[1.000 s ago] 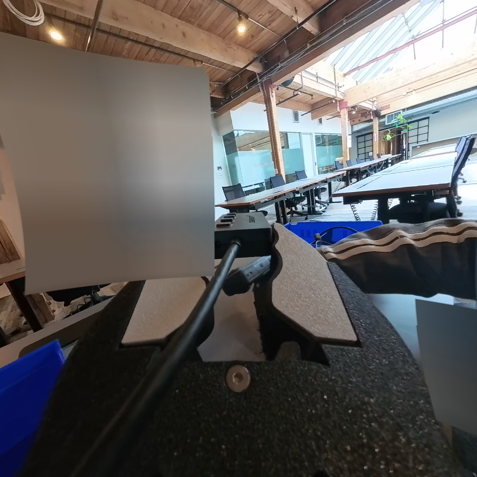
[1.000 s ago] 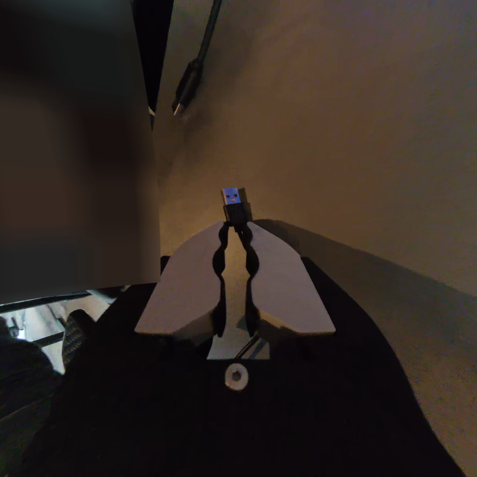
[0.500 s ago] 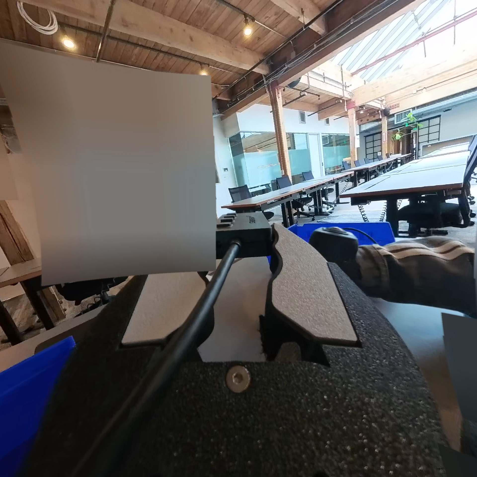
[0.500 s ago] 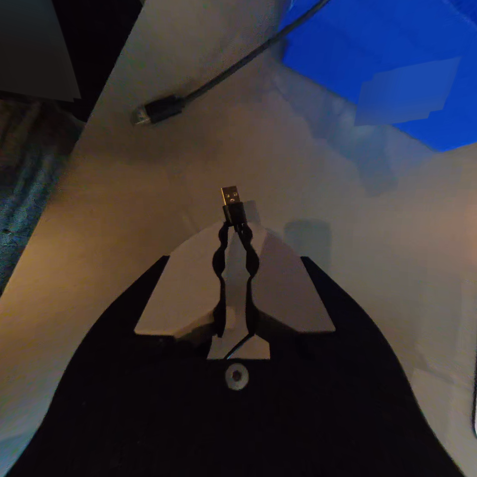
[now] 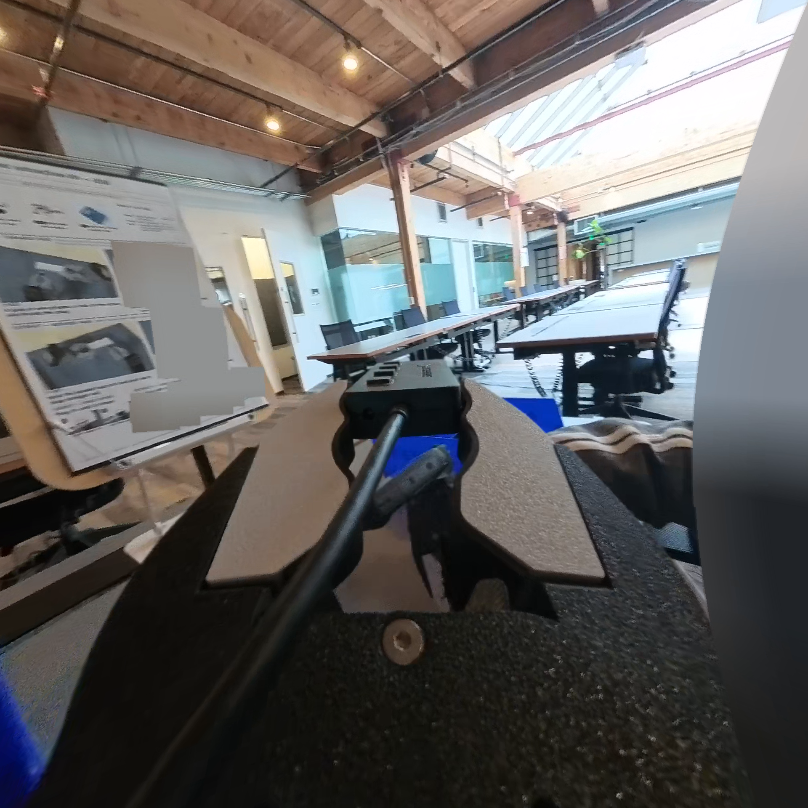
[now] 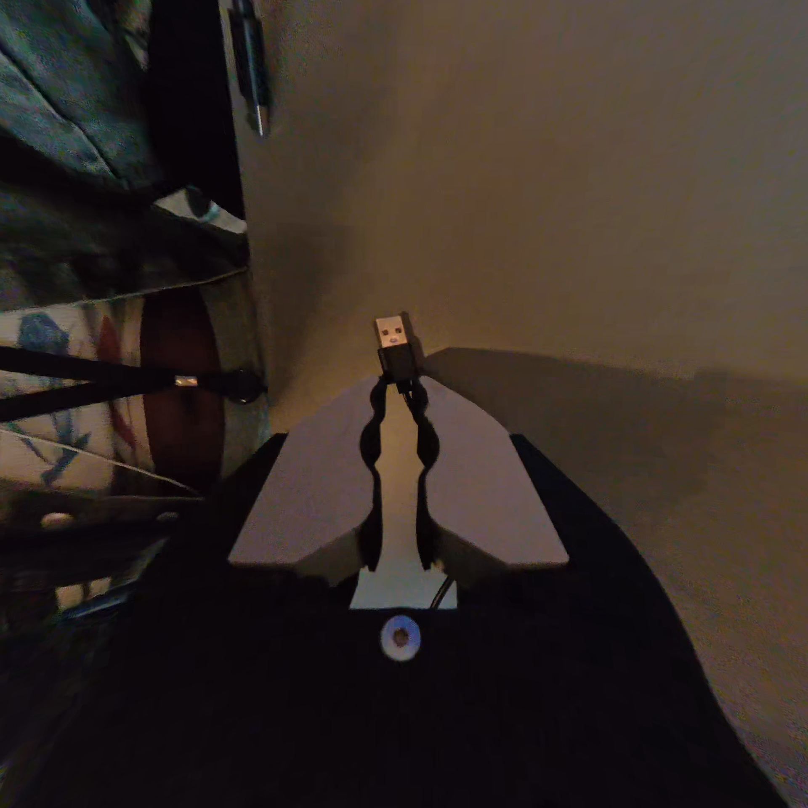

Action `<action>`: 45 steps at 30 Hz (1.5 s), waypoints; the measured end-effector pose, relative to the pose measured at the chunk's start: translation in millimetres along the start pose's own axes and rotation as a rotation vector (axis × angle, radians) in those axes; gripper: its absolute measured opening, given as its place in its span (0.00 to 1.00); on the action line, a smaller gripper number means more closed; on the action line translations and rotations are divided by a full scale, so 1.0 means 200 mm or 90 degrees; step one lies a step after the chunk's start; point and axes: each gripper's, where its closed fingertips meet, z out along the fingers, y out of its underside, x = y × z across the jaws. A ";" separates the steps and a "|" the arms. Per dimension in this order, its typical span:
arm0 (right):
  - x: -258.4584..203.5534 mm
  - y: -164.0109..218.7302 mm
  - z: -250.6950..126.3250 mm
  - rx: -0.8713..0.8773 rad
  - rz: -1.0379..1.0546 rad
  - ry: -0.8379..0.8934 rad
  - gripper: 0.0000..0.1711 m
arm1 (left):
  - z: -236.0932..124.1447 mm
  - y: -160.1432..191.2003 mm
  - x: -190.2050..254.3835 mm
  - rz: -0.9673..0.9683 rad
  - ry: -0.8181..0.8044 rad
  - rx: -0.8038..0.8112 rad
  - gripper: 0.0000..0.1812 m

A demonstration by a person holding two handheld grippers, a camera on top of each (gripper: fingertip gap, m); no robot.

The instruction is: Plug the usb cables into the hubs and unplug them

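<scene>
Your left gripper (image 5: 402, 411) pinches the black hub (image 5: 404, 395) at 12 o'clock: rigid, light. Right gripper (image 6: 397, 384) pinches the USB plug (image 6: 393, 345) by its stiff overmold; keep hold there, the cable's floppy.

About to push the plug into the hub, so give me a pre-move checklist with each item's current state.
1. USB hub clamped in left gripper: ok.
2. USB plug clamped in right gripper, metal end pointing forward: ok.
3. Free ports on the hub's top: ok, several open slots show.
4. Hub's own cable clear of those ports: ok, it leaves the near end.
5. Plug lined up with a port: cannot tell, no view shows both.
6. Plug the right way up: cannot tell.
</scene>
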 end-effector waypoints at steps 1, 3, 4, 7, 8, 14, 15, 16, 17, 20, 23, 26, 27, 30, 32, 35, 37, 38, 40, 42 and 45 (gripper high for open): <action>0.00 -0.01 0.00 0.000 0.023 -0.019 0.06 | 0.01 0.00 0.03 -0.004 0.011 -0.002 0.24; 0.03 -0.03 0.00 0.011 0.063 -0.034 0.06 | 0.03 0.01 0.05 -0.025 0.034 0.001 0.24; 0.04 -0.05 -0.01 0.016 0.080 -0.044 0.06 | 0.04 0.02 0.05 -0.037 0.037 0.001 0.24; 0.06 -0.07 -0.02 0.016 0.150 -0.097 0.06 | 0.05 0.08 0.00 -0.063 0.030 -0.009 0.25; 0.07 -0.08 -0.02 0.017 0.171 -0.114 0.06 | 0.05 0.09 0.00 -0.066 0.032 -0.010 0.25; 0.16 -0.17 -0.12 0.051 0.132 -0.001 0.30 | 0.05 0.10 0.01 -0.030 0.028 -0.026 0.25; 0.19 -0.20 -0.16 0.077 0.096 0.065 0.29 | 0.05 0.09 0.01 -0.030 0.029 -0.025 0.25; 0.23 -0.24 -0.22 0.110 0.042 0.161 0.27 | 0.05 0.09 0.01 -0.032 0.030 -0.021 0.24; 0.24 -0.26 -0.28 0.142 -0.035 0.253 0.26 | 0.04 0.09 0.01 -0.034 0.029 -0.019 0.25; 0.14 -0.30 -0.43 0.208 -0.286 0.502 0.26 | 0.04 0.07 0.00 -0.028 0.026 -0.016 0.24; 0.02 -0.18 -0.41 0.128 -0.574 0.714 0.09 | 0.04 0.07 0.02 -0.023 0.032 -0.013 0.24; 0.01 -0.01 -0.25 0.044 -0.780 0.778 0.00 | 0.06 0.08 0.05 -0.019 0.040 -0.016 0.24; 0.05 0.04 -0.20 0.024 -0.769 0.749 0.02 | 0.07 0.08 0.06 -0.018 0.044 -0.018 0.24; 0.13 0.03 -0.17 0.027 -0.745 0.706 0.15 | 0.08 0.08 0.08 -0.006 0.050 -0.023 0.25; 0.19 0.02 -0.21 0.008 -0.709 0.681 0.20 | 0.08 0.09 0.08 0.007 0.046 -0.030 0.25; 0.22 0.06 -0.32 0.023 -0.596 0.611 0.27 | 0.06 0.09 0.05 0.021 0.032 -0.036 0.24; 0.18 0.07 -0.35 0.030 -0.586 0.570 0.22 | 0.05 0.10 0.02 0.016 0.028 -0.033 0.25; 0.17 0.07 -0.33 0.024 -0.602 0.555 0.22 | 0.05 0.10 0.01 0.008 0.028 -0.030 0.24; 0.18 0.07 -0.24 -0.031 -0.627 0.514 0.22 | 0.05 0.11 0.01 -0.008 0.035 -0.027 0.24; 0.21 0.05 -0.16 -0.056 -0.641 0.491 0.08 | 0.05 0.12 0.00 -0.012 0.034 -0.030 0.24; 0.25 -0.03 -0.15 -0.032 -0.637 0.495 0.04 | 0.05 0.11 0.02 0.010 0.032 -0.033 0.24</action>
